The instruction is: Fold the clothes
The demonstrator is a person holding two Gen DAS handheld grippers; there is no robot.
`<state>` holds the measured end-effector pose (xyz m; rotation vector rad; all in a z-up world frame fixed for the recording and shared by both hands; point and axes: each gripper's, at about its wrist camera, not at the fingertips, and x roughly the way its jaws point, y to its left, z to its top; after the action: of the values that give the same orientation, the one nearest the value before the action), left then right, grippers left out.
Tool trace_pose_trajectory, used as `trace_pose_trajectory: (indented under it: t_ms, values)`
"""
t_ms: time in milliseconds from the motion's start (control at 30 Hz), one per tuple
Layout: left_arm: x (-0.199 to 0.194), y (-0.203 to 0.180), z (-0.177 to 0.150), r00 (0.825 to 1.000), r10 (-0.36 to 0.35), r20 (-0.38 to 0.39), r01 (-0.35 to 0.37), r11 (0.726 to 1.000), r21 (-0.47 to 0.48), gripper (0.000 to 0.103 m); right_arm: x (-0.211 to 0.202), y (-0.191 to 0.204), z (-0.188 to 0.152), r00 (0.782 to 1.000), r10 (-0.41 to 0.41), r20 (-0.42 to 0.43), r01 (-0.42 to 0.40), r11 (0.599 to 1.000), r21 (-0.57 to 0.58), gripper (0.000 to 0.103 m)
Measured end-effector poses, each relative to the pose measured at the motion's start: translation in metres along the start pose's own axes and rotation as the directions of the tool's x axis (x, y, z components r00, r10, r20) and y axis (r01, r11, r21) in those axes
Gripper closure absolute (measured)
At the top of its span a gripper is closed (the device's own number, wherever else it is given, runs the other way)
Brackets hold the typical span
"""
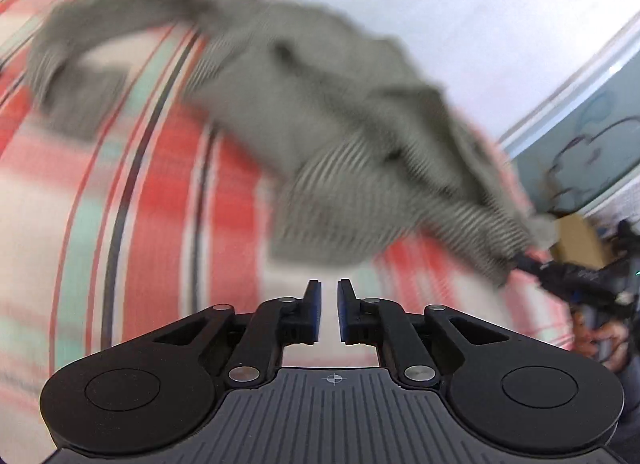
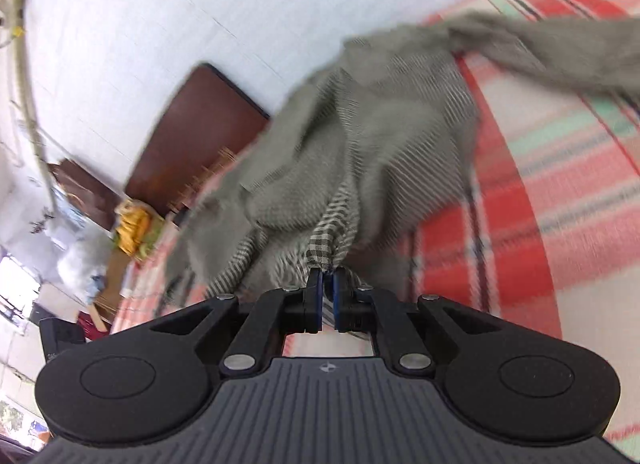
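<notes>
From my left wrist view, the grey finely striped woven garment [image 1: 320,112] stretches slantwise from upper left to lower right over the red, white and mint plaid bedcover [image 1: 160,192]. My left claw [image 1: 328,292] sits just below it, its 2 pads slightly apart, holding nothing.

From my right wrist view, my right claw [image 2: 327,278] is clamped on the garment's [image 2: 360,136] bunched edge; the cloth fans away, a sleeve trailing right.

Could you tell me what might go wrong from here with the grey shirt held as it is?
The right gripper pinches only a small bunch of the grey checked shirt, so it may slip free. The left gripper is empty, so the shirt trails twisted across the striped bedspread, and a fold could set unevenly.
</notes>
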<state>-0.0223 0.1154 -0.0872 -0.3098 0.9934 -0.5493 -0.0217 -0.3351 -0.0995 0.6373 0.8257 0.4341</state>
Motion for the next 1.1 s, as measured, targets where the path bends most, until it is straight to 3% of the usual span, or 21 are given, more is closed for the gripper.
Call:
trace_pose_trajectory:
  t_ms: [33, 100, 167, 200, 267, 333, 400, 567, 633, 667, 700, 733, 767, 833, 900, 967, 1033, 1100]
  values:
    - [0.004, 0.0, -0.008, 0.999, 0.035, -0.004, -0.035, 0.999, 0.007, 0.079, 0.001, 0.0, -0.006, 1.0, -0.016, 0.002, 0.016, 1.0, -0.007, 0.091]
    - [0.006, -0.005, -0.019, 0.995, 0.094, 0.02, -0.094, 0.995, 0.044, 0.059, 0.0, 0.0, -0.015, 0.999, -0.042, 0.017, 0.042, 0.999, -0.021, 0.073]
    - [0.004, -0.015, -0.021, 0.987, 0.143, 0.077, -0.151, 0.982, 0.112, 0.038, -0.002, 0.005, -0.024, 0.998, -0.06, 0.037, 0.062, 0.996, -0.069, 0.066]
    - [0.004, -0.02, -0.02, 0.98, 0.169, 0.106, -0.184, 0.972, 0.15, 0.034, -0.003, 0.008, -0.027, 0.996, -0.072, 0.042, 0.076, 0.992, -0.105, 0.058]
    - [0.005, -0.026, -0.012, 0.97, 0.197, 0.141, -0.226, 0.946, 0.233, 0.034, -0.004, 0.014, -0.031, 0.993, -0.11, 0.052, 0.118, 0.976, -0.184, 0.05]
    - [0.006, -0.023, -0.003, 0.971, 0.184, 0.15, -0.219, 0.938, 0.269, 0.031, -0.007, 0.016, -0.031, 0.989, -0.137, 0.062, 0.148, 0.958, -0.246, 0.049]
    - [0.008, -0.017, 0.01, 0.981, 0.145, 0.132, -0.177, 0.947, 0.27, 0.027, -0.007, 0.013, -0.03, 0.988, -0.144, 0.061, 0.156, 0.948, -0.277, 0.048]
    - [0.032, -0.007, 0.021, 0.995, 0.08, 0.064, -0.092, 0.973, 0.213, 0.027, 0.01, 0.012, -0.029, 0.99, -0.137, 0.045, 0.144, 0.941, -0.305, 0.047]
    - [0.034, -0.008, 0.02, 0.995, 0.066, 0.081, -0.08, 0.978, 0.191, 0.028, 0.015, 0.014, -0.028, 0.991, -0.127, 0.045, 0.135, 0.944, -0.302, 0.048]
    - [0.034, -0.008, 0.02, 0.996, 0.054, 0.072, -0.065, 0.983, 0.173, 0.035, 0.018, 0.014, -0.027, 0.993, -0.112, 0.033, 0.117, 0.949, -0.292, 0.061]
    - [0.034, -0.009, 0.019, 0.997, 0.041, 0.062, -0.05, 0.987, 0.154, 0.068, 0.019, 0.015, -0.026, 0.996, -0.089, 0.01, 0.088, 0.957, -0.275, 0.086]
    - [0.033, -0.009, 0.018, 0.998, 0.028, 0.052, -0.035, 0.99, 0.135, 0.085, 0.021, 0.015, -0.025, 0.998, -0.064, -0.016, 0.058, 0.966, -0.253, 0.096]
    - [0.033, -0.01, 0.017, 0.999, 0.015, 0.043, -0.02, 0.993, 0.116, 0.094, 0.023, 0.016, -0.025, 0.998, -0.039, -0.041, 0.028, 0.973, -0.229, 0.098]
    - [0.033, -0.01, 0.016, 1.0, -0.011, 0.025, 0.009, 0.997, 0.077, 0.098, 0.021, 0.021, -0.026, 0.997, 0.021, -0.072, -0.035, 0.98, -0.195, 0.098]
    - [0.019, -0.02, 0.012, 0.998, -0.026, 0.06, 0.02, 0.994, 0.112, 0.1, 0.016, 0.028, -0.026, 0.99, 0.113, -0.086, -0.126, 0.98, -0.156, 0.098]
    - [0.003, -0.027, 0.009, 0.992, -0.082, 0.094, 0.071, 0.991, 0.117, 0.1, 0.009, 0.031, -0.025, 0.968, 0.24, -0.078, -0.246, 0.966, -0.08, 0.098]
    - [-0.012, -0.032, 0.005, 0.982, -0.14, 0.125, 0.125, 0.984, 0.125, 0.101, 0.003, 0.032, -0.023, 0.931, 0.36, -0.057, -0.361, 0.933, 0.003, 0.098]
    - [-0.021, -0.035, -0.002, 0.98, -0.15, 0.134, 0.131, 0.981, 0.14, 0.101, 0.003, 0.028, -0.024, 0.915, 0.401, -0.037, -0.398, 0.915, 0.073, 0.098]
